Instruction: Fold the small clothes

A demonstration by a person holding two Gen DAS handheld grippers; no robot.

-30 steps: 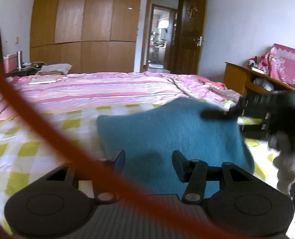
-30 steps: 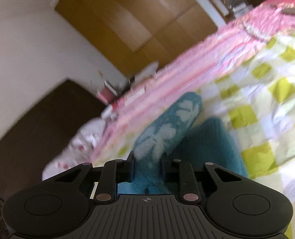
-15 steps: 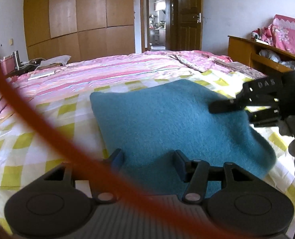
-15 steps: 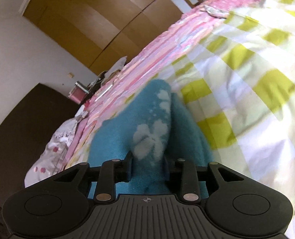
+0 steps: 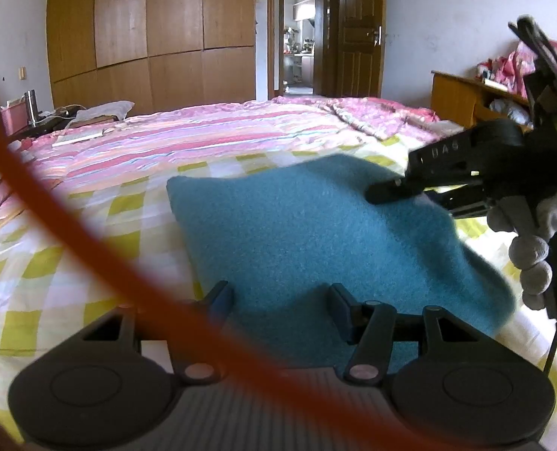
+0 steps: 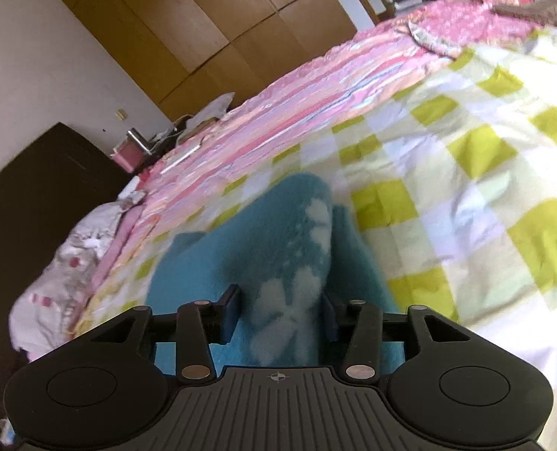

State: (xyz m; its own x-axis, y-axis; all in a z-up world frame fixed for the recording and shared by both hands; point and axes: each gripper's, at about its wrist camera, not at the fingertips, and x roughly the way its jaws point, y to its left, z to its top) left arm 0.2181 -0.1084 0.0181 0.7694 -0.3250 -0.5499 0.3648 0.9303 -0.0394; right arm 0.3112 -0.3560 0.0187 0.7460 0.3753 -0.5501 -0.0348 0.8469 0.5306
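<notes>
A teal fleece garment [image 5: 316, 233] lies folded on the checked bedspread [image 5: 53, 263]. My left gripper [image 5: 280, 300] is open, its jaws wide apart over the garment's near edge. In the right wrist view the garment [image 6: 263, 248] shows a raised fold with white flower prints [image 6: 278, 315] between the jaws of my right gripper [image 6: 280, 314], which now stand apart around the fold, open. The right gripper [image 5: 391, 191] also shows in the left wrist view, at the garment's far right corner.
The bed has a green-and-white checked sheet [image 6: 466, 188] in front and a pink striped quilt [image 5: 203, 131] behind. An orange cable [image 5: 71, 233] crosses the left wrist view. A wooden wardrobe [image 5: 147, 37], an open door [image 5: 357, 37] and a desk [image 5: 459, 97] stand beyond.
The garment's lifted edge came down onto the bed. My right gripper's jaws, shut on the flowered fold before, have spread apart. The left gripper stayed open.
</notes>
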